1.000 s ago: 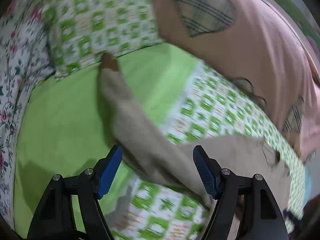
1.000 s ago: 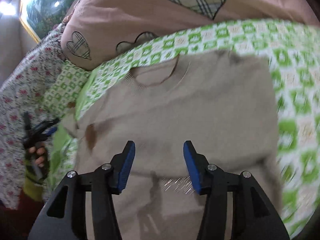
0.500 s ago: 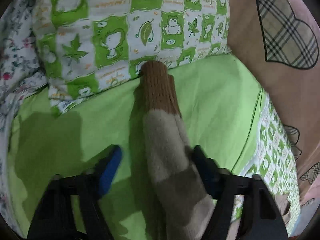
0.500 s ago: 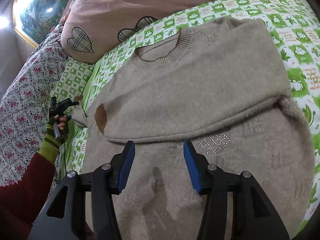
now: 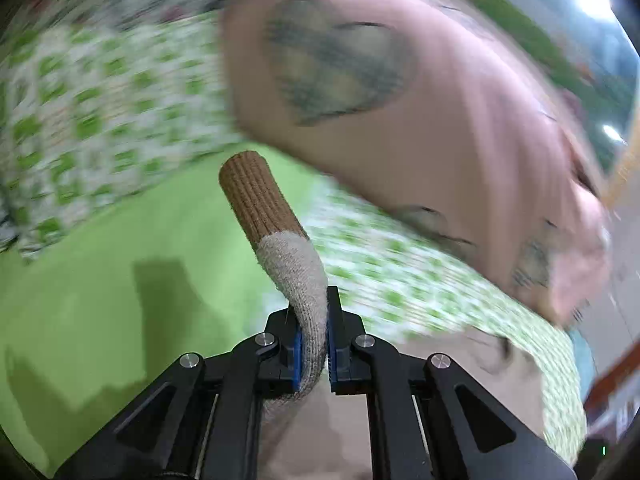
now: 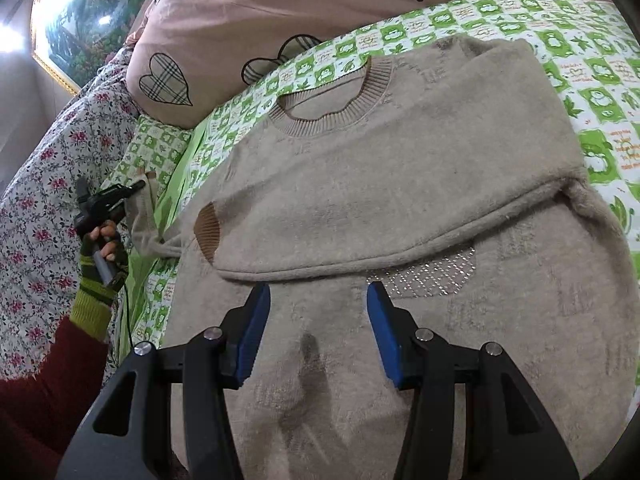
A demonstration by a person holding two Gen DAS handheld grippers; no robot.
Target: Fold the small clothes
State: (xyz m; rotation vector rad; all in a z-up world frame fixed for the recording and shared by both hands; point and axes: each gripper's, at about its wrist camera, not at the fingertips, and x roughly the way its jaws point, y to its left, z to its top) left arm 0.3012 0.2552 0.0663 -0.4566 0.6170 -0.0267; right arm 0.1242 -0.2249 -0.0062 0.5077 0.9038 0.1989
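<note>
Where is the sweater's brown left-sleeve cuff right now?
In the left wrist view, the brown cuff sticks up centre-frame beyond the left gripper, over the green sheet.

Motion-blurred left view, sharp right

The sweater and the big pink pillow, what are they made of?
The sweater looks like fuzzy knitted wool or acrylic: soft nap, ribbed collar, ribbed brown cuff. The pink pillow looks like smooth matte woven cotton, creased, with plaid hearts.
</note>
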